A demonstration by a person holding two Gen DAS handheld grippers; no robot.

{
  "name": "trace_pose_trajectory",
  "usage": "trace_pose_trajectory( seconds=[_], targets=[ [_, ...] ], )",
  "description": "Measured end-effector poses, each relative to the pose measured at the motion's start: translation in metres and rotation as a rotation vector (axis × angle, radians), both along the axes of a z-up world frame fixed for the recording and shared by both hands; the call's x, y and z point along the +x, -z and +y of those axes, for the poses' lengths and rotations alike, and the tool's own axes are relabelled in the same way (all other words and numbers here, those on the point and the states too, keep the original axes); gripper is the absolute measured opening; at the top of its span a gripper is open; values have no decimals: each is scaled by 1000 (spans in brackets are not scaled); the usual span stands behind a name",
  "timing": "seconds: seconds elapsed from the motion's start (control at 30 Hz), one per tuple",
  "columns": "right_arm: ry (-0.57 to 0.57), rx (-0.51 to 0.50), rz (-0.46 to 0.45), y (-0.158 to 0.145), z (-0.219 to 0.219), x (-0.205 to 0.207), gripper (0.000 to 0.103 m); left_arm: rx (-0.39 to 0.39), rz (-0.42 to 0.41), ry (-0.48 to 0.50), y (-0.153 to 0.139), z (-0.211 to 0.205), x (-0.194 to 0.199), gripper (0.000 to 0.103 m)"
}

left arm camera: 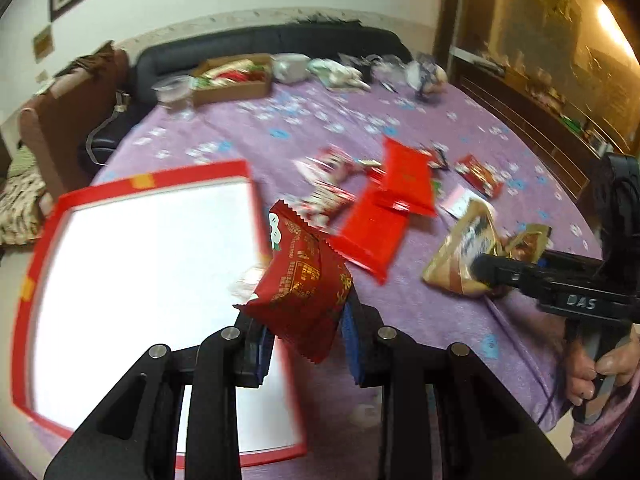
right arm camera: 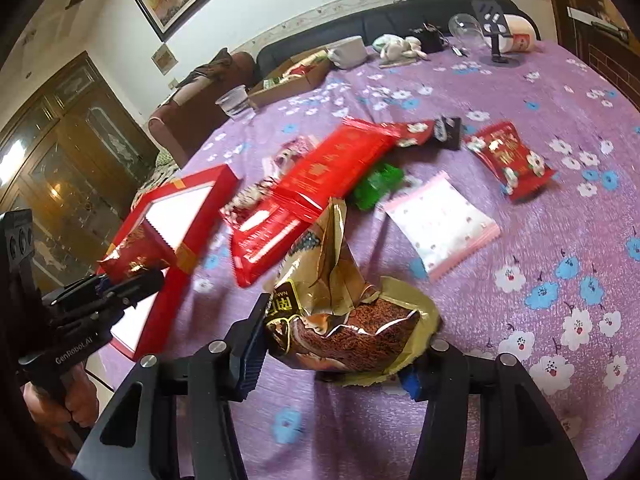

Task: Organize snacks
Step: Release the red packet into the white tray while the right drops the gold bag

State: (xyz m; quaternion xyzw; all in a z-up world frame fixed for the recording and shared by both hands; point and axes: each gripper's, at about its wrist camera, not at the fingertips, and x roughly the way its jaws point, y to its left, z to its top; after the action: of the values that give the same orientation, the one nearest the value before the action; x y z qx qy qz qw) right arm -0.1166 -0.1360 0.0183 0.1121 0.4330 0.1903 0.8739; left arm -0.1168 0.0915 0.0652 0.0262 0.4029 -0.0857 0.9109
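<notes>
My left gripper (left arm camera: pixel 306 332) is shut on a dark red snack packet (left arm camera: pixel 300 280) and holds it above the right edge of the red-rimmed white box (left arm camera: pixel 140 272). It also shows in the right wrist view (right arm camera: pixel 132 254), with the box (right arm camera: pixel 188 204) behind it. My right gripper (right arm camera: pixel 336 356) is shut on a gold and brown snack bag (right arm camera: pixel 340 312), lifted just over the purple cloth; the same bag shows in the left wrist view (left arm camera: pixel 464 252). Several red packets (right arm camera: pixel 320 184) lie in a pile mid-table.
A pink-white packet (right arm camera: pixel 440 224), a green wrapper (right arm camera: pixel 376 184) and a red flowered packet (right arm camera: pixel 508 160) lie on the flowered purple tablecloth (right arm camera: pixel 520 280). A cardboard box (left arm camera: pixel 236 76), plastic cup (left arm camera: pixel 176 96), bowl and clutter stand at the far edge. Sofa behind.
</notes>
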Motion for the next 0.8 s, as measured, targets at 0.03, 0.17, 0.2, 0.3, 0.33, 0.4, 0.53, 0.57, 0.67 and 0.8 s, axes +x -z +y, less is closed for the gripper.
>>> trace_pose_trajectory(
  seconds=[0.03,0.17,0.2,0.3,0.33,0.4,0.53,0.57,0.67,0.8],
  targets=[
    [-4,7,-8,-3,2,-1,50,9,-13,-21,-2,6,-1,27],
    [-34,64,-35,-15,12,-3,35,47,-62,-105,-5,31,-4,27],
    [-46,63,-26,-16,19,-2,28,57,-72,-126,-4,39,-5,27],
    [-36,-31,-18,-12,39,1,28,84,-93,-175,-3,56,-6,27],
    [-45,-31,-20,-12,42,1,28,89,-96,-187,-2,61,-7,27],
    [-58,-43,-22,-12,46,-1,29,94,-99,-200,-1,68,-7,27],
    [-90,-89,-9,-12,58,-1,35,104,-108,-219,0,76,-8,27],
    [-96,-103,-4,-11,61,-1,38,105,-111,-221,0,78,-8,27],
    [-111,-167,5,-6,71,0,54,120,-117,-232,0,80,-10,27],
    [-118,-279,24,10,89,6,55,142,-127,-245,1,81,-12,27]
  ],
)
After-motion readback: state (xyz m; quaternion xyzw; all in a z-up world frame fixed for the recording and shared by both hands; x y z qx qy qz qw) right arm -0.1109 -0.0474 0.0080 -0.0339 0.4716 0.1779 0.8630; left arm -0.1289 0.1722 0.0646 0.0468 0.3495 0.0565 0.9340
